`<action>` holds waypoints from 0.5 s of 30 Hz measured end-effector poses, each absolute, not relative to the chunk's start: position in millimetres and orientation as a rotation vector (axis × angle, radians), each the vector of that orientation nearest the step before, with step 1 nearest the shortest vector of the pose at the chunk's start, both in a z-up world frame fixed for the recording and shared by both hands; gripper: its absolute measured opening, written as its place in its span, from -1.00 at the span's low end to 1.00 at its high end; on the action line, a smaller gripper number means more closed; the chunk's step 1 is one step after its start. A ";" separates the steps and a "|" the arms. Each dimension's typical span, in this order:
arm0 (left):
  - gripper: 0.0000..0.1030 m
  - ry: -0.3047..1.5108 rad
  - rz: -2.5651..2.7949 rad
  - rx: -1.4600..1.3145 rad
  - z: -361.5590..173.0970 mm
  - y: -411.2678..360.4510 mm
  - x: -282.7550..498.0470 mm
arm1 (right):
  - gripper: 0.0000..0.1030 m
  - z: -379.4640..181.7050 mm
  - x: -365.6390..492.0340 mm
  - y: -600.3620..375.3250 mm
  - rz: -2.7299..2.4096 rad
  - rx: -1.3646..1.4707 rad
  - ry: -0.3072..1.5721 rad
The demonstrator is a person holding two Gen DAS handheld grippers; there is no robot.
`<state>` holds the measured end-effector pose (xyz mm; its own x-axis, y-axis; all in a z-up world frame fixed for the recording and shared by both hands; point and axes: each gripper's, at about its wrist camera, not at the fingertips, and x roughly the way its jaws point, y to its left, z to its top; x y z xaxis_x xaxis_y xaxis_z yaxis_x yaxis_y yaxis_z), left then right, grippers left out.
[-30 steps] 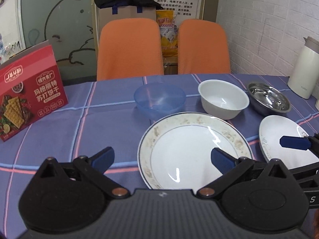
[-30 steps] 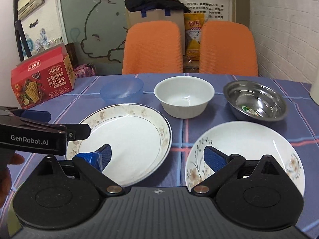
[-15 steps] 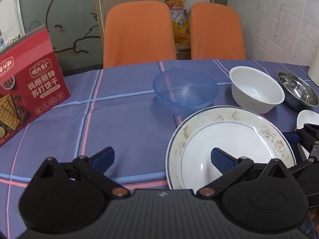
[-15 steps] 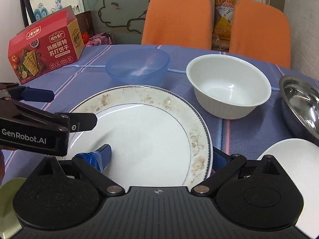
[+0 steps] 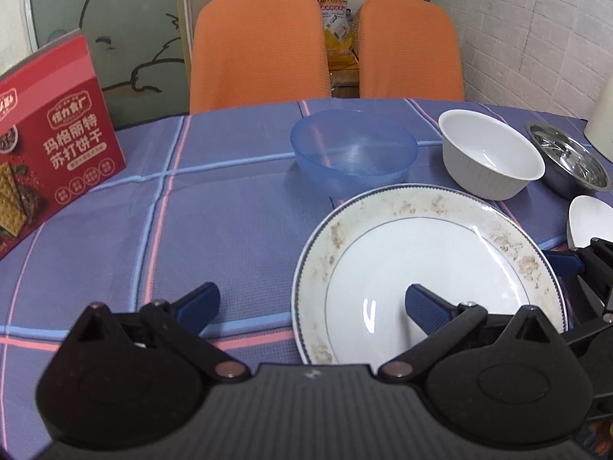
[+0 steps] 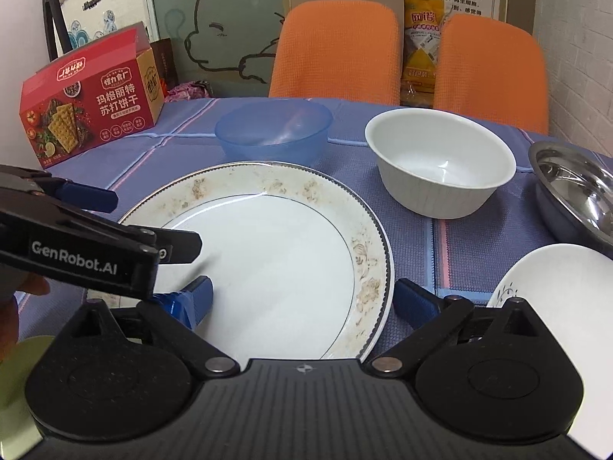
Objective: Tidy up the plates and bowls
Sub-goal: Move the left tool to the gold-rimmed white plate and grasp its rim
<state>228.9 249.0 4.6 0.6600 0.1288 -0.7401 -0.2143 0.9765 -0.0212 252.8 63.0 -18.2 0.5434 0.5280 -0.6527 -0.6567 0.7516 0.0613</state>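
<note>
The near edge of the large plate [image 6: 276,268] is hidden behind the body of the right gripper [image 6: 302,301], and in the left wrist view its lower rim is covered by the left gripper [image 5: 310,306]. The small plate [image 6: 567,295] is cut off at the right border of both views, so only part of its floral print is seen. The steel bowl [image 6: 574,195] is likewise clipped at the right edge. A pale container [image 5: 601,126] is shown only as a sliver, and what it is cannot be told. A yellowish round shape [image 6: 19,375] at the lower left of the right wrist view is too blurred to identify.

The jaws of both grippers are spread wide and nothing is gripped. One finger of each gripper is held over the large plate, the other over the cloth beside it; contact cannot be told.

The counter [image 5: 230,211] is covered with a purple cloth crossed by pink and blue lines. The large plate lies at the near middle, with the blue bowl [image 5: 352,151] just behind it and the white bowl [image 5: 490,157] to the right of that. A red cracker box [image 5: 49,142] stands at the left. Two orange chairs [image 5: 260,50] are set behind the counter, before a frosted glass panel [image 5: 107,27] with a cartoon outline and a white brick wall [image 5: 528,27].
</note>
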 end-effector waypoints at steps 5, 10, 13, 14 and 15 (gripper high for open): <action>0.99 0.837 0.197 -0.150 -5.0 252.4 229.4 | 0.72 -19.3 243.8 59.5 0.701 -0.201 0.664; 0.99 0.822 0.208 -0.149 -5.8 248.9 228.7 | 0.75 -19.2 236.1 66.2 0.737 -0.203 0.677; 0.92 0.814 0.198 -0.146 -5.2 244.3 226.9 | 0.75 -21.5 235.6 64.4 0.749 -0.194 0.654; 0.89 0.808 0.197 -0.147 -4.9 243.0 225.9 | 0.74 -21.6 235.0 64.1 0.748 -0.190 0.653; 0.81 0.803 0.192 -0.149 -4.3 241.2 225.1 | 0.74 -21.2 234.0 65.1 0.739 -0.189 0.653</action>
